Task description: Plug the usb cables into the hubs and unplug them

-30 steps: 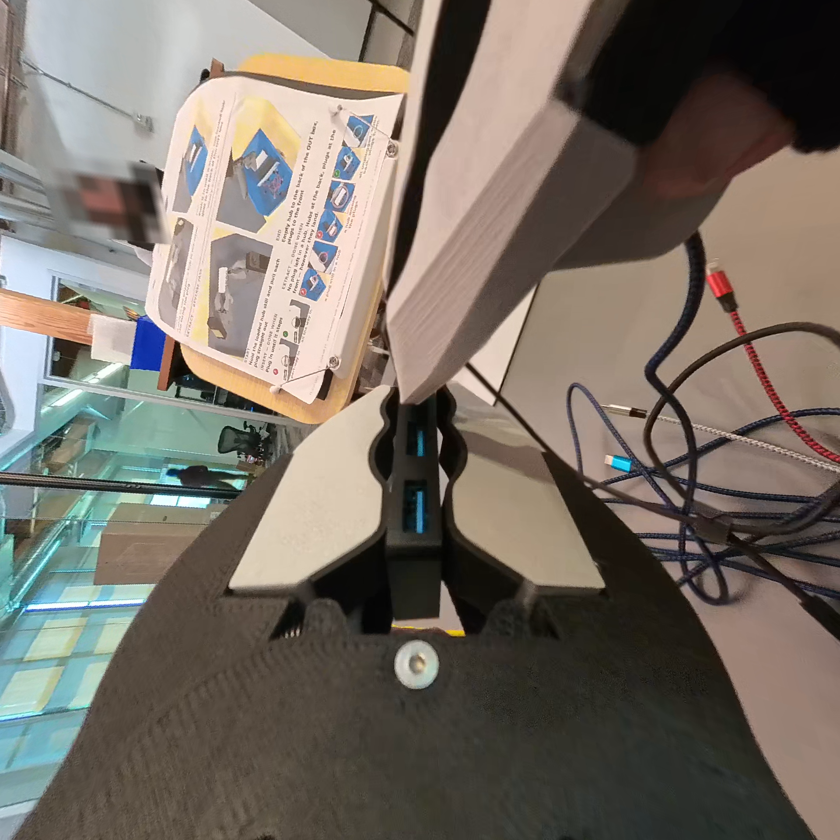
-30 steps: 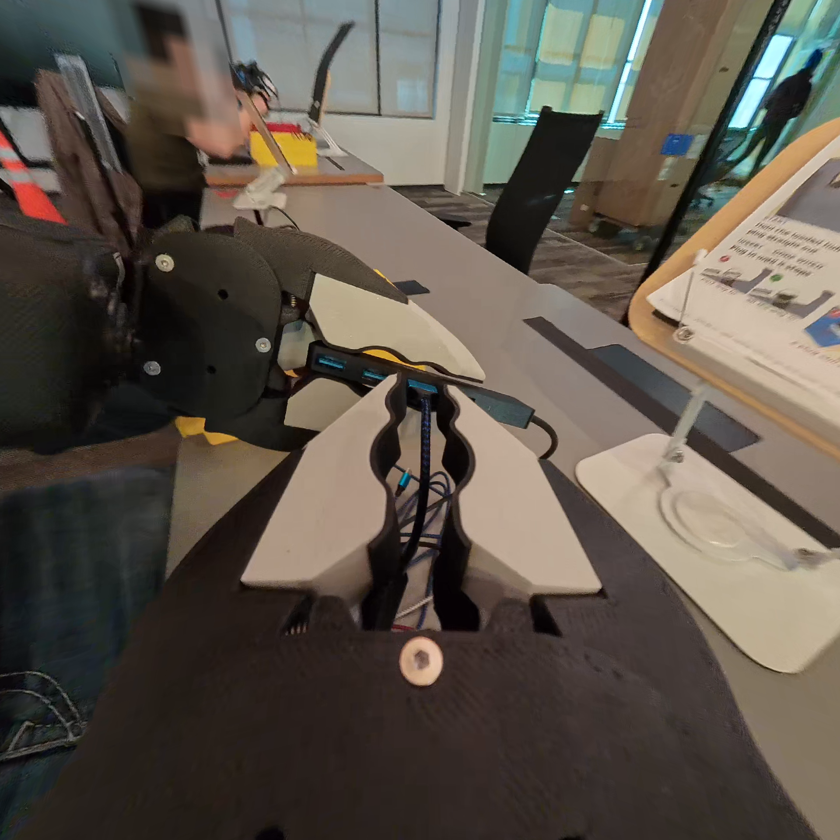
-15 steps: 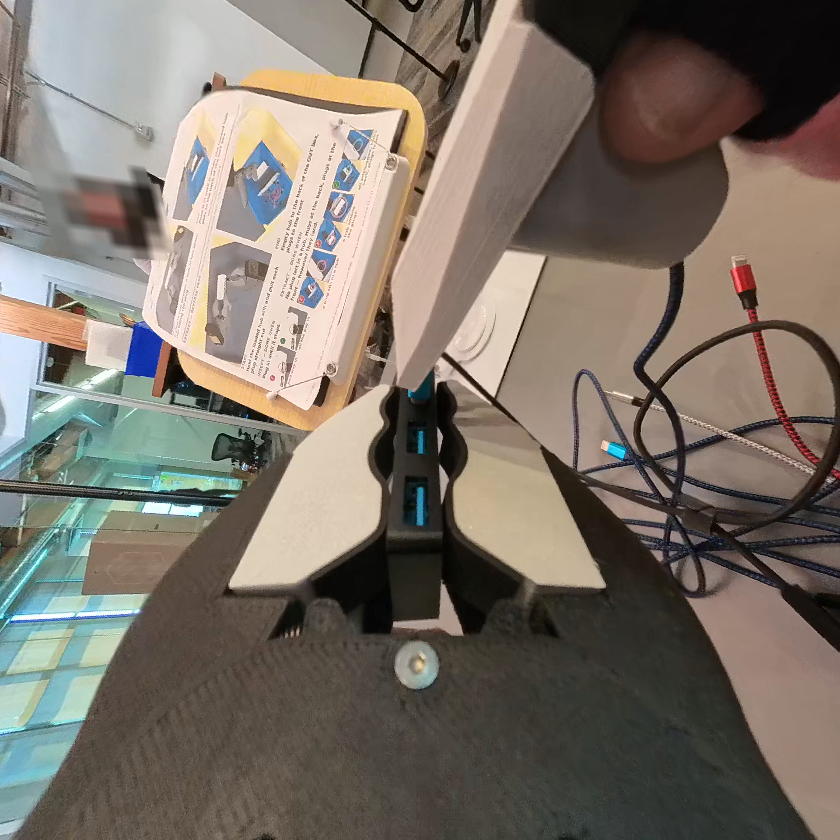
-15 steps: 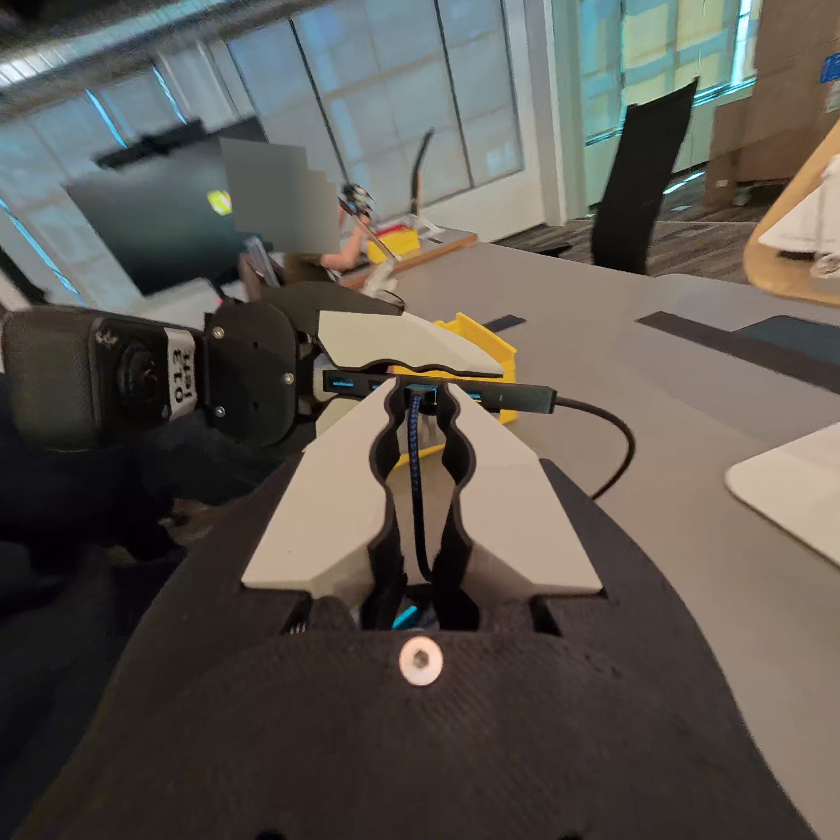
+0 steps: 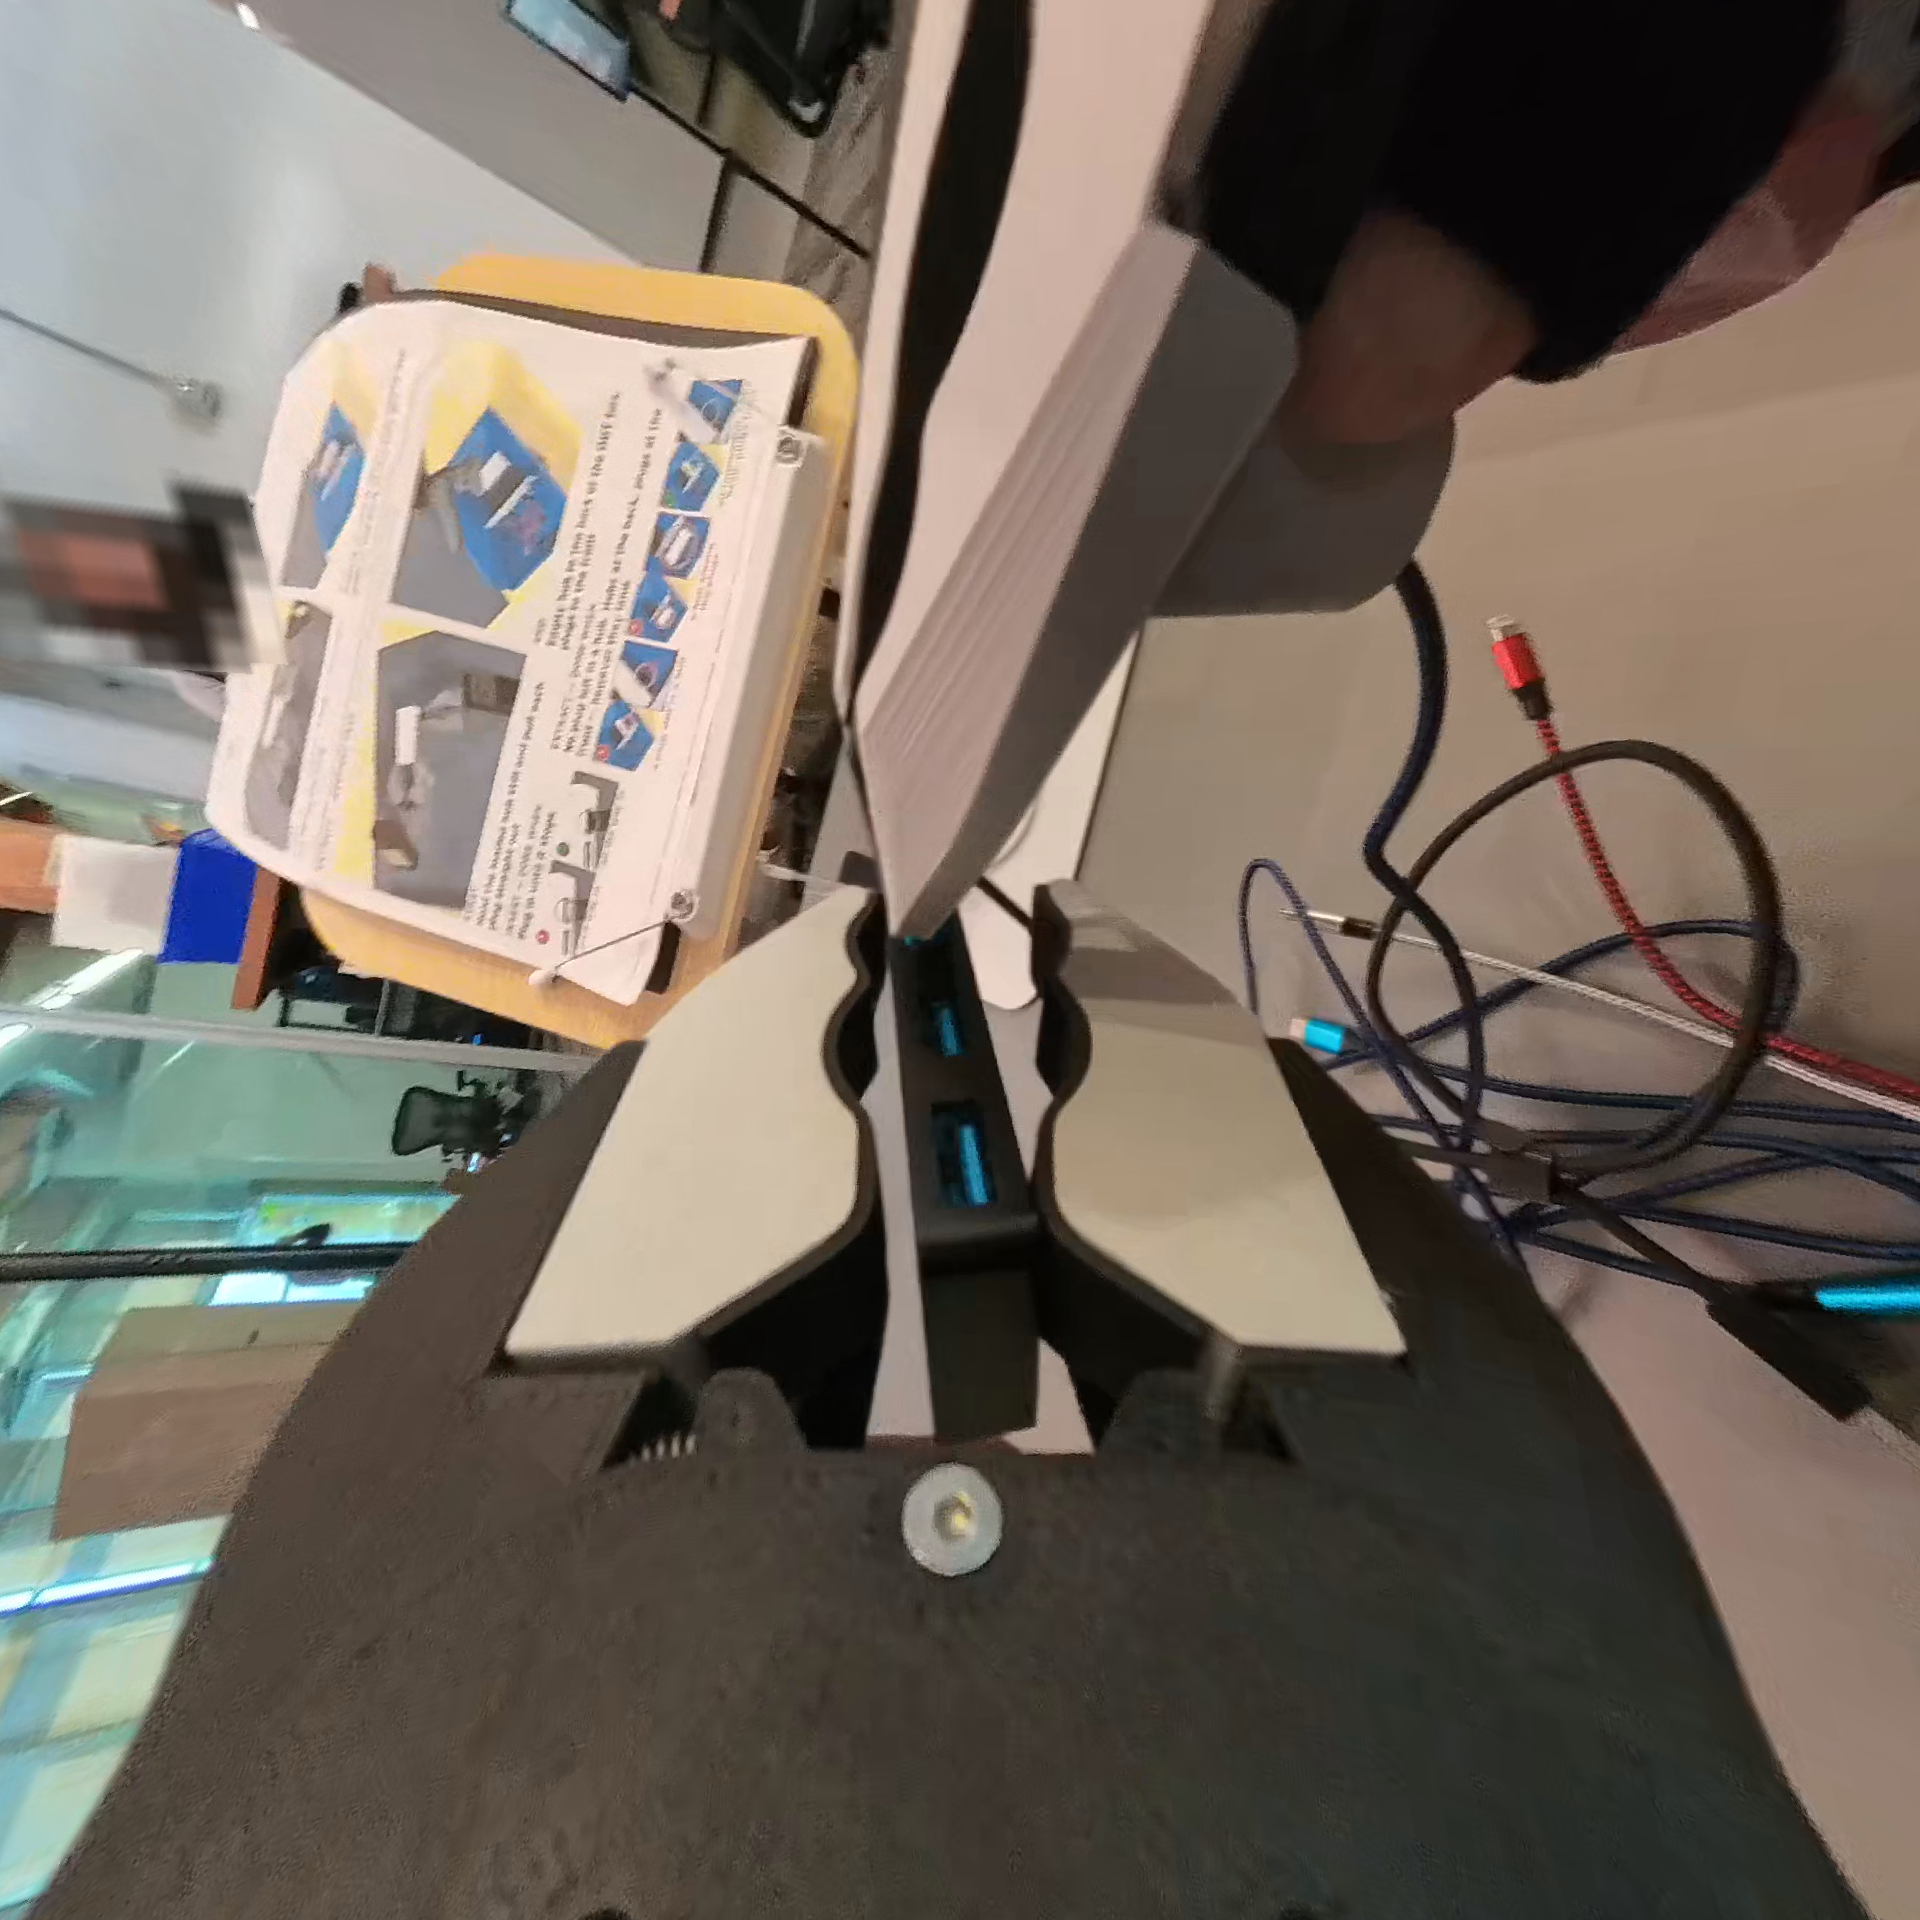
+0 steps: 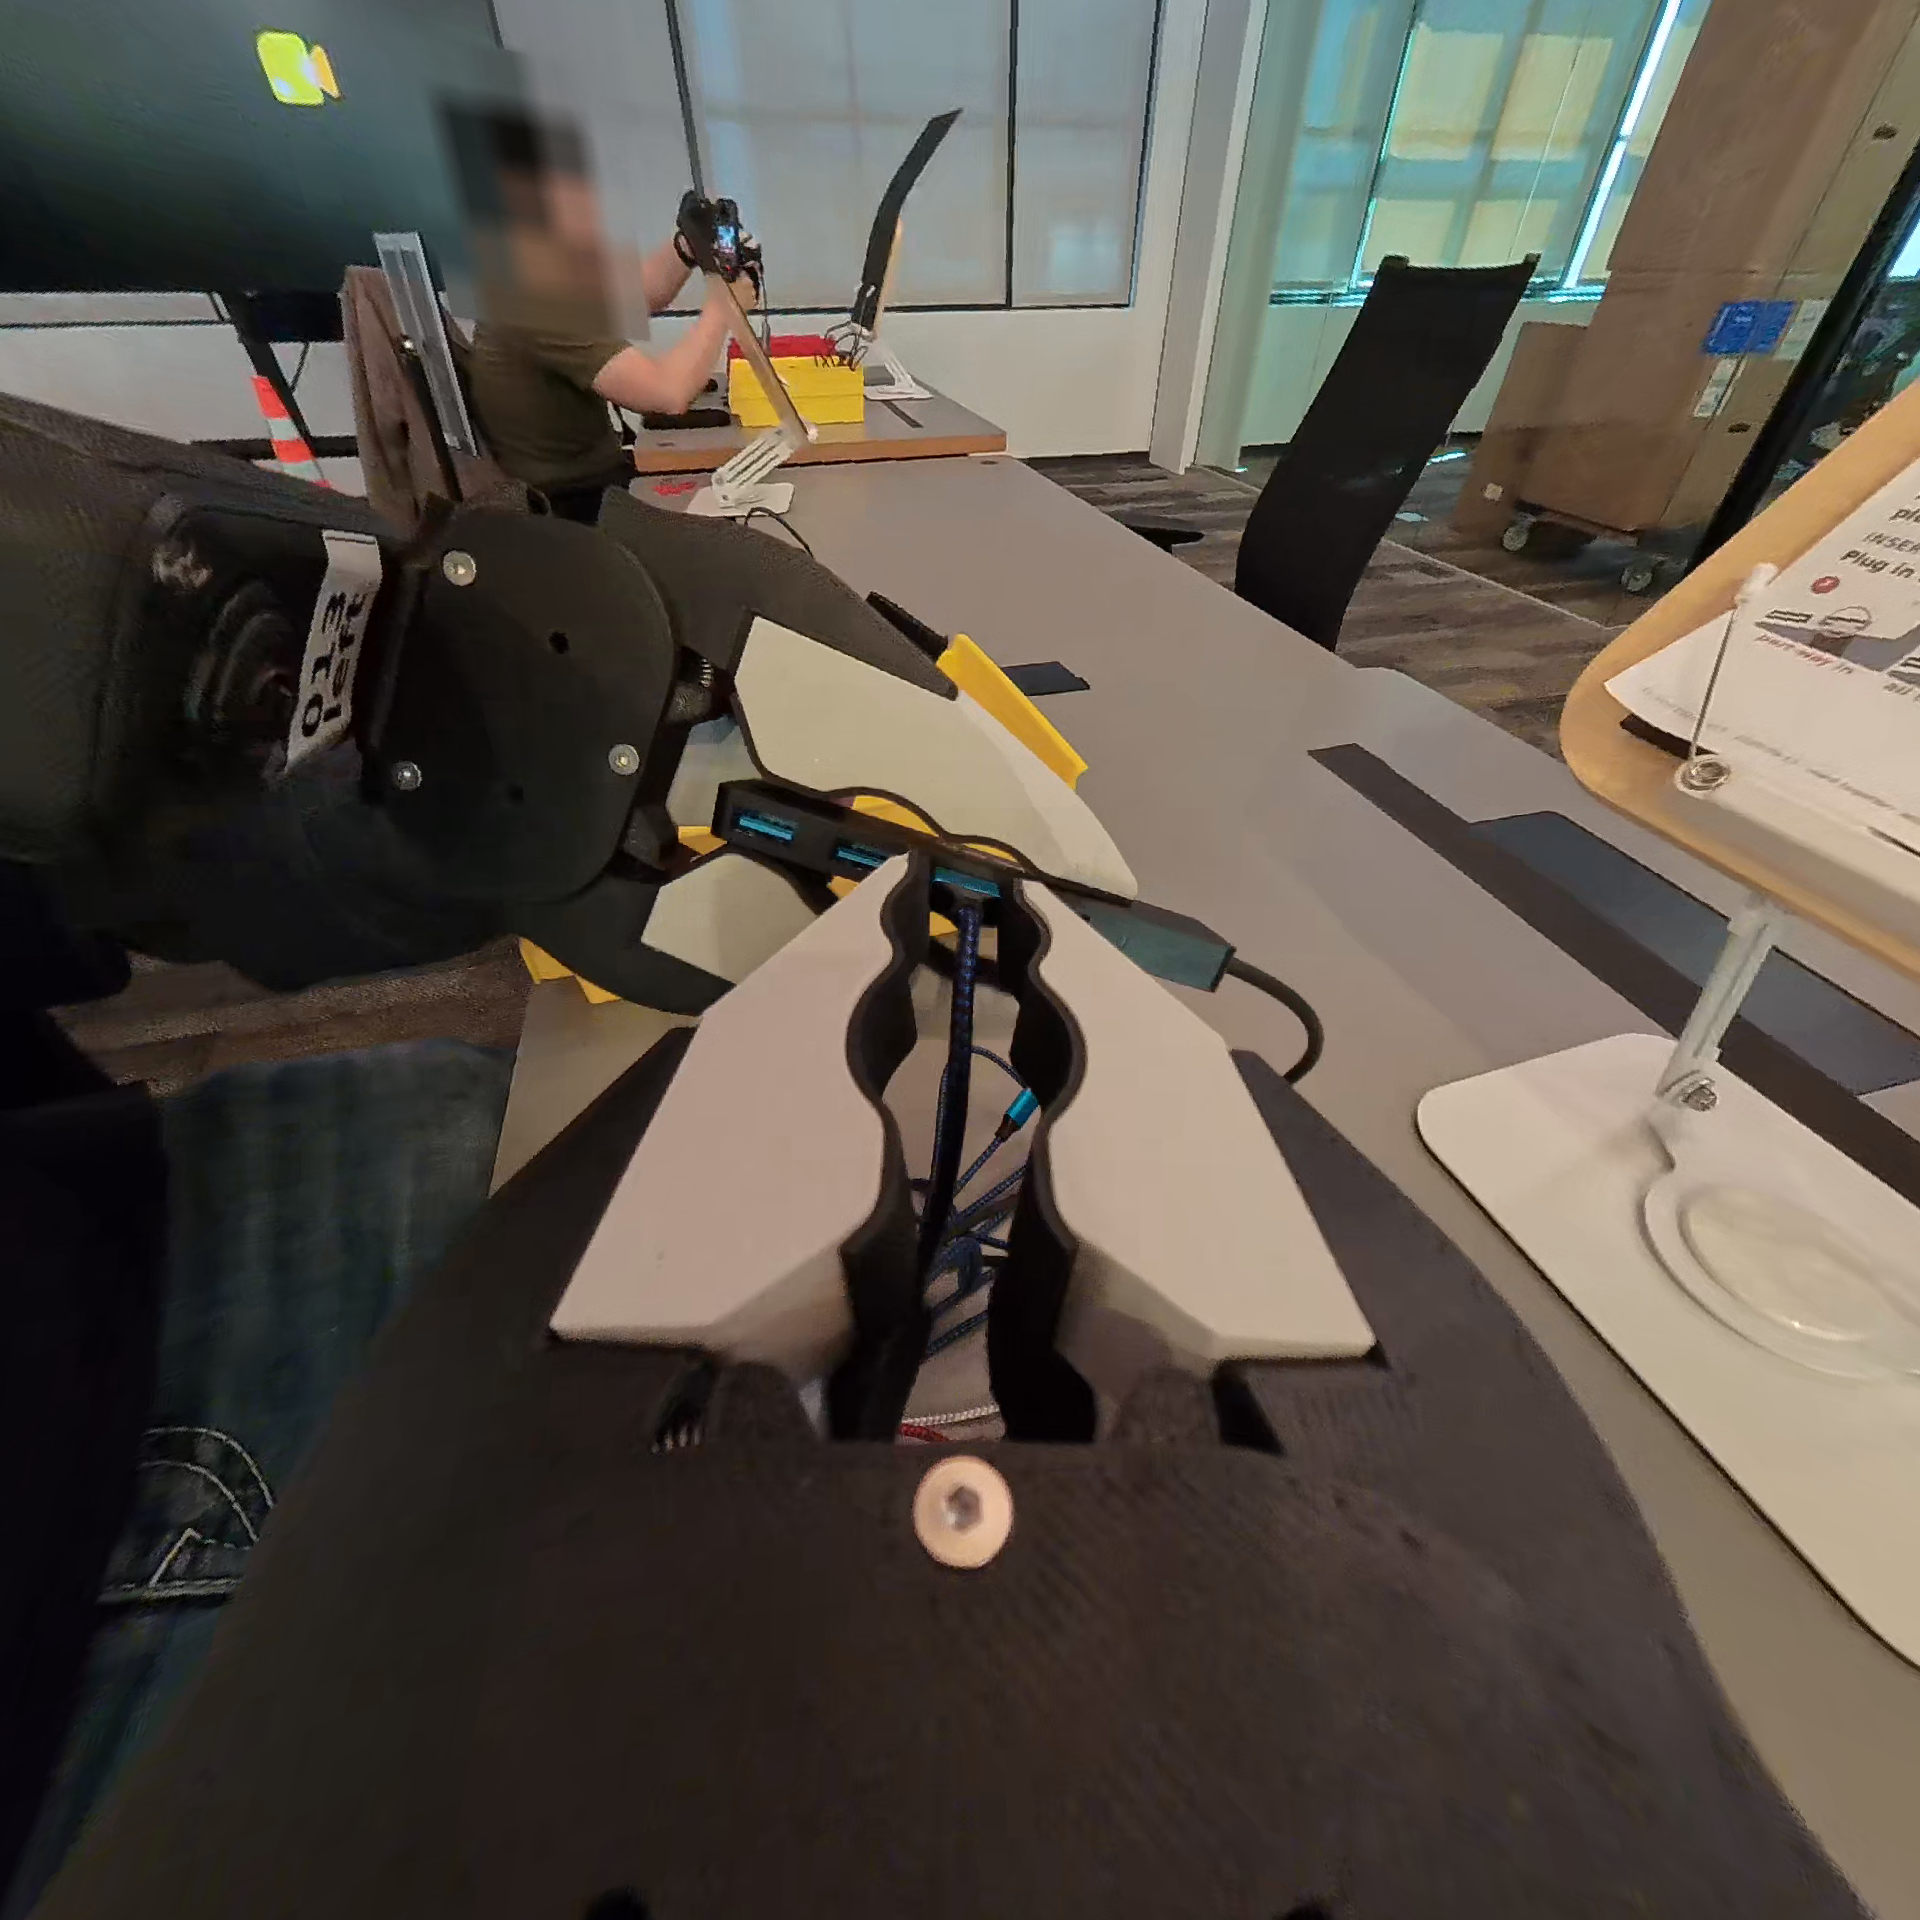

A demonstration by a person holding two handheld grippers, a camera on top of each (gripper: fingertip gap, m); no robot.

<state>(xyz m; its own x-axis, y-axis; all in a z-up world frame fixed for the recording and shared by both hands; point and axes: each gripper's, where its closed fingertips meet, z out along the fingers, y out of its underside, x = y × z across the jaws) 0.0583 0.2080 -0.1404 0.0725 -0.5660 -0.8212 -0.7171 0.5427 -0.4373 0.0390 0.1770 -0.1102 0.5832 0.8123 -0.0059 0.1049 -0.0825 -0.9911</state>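
The left gripper [image 5: 951,914], its fingers spread, is loosely bracketing the black USB hub [image 5: 961,1132], which is lying against one finger only. The right gripper [image 6: 961,883] is pinching the blue braided cable [image 6: 954,1049] at the hub's [image 6: 831,831] port. Loose cables [image 5: 1621,1049] are lying on the grey table [image 5: 1662,520] beside the hub.

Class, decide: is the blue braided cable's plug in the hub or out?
In, it seems: the plug sits flush at the hub port, between the right gripper fingertips; seating depth is hidden.
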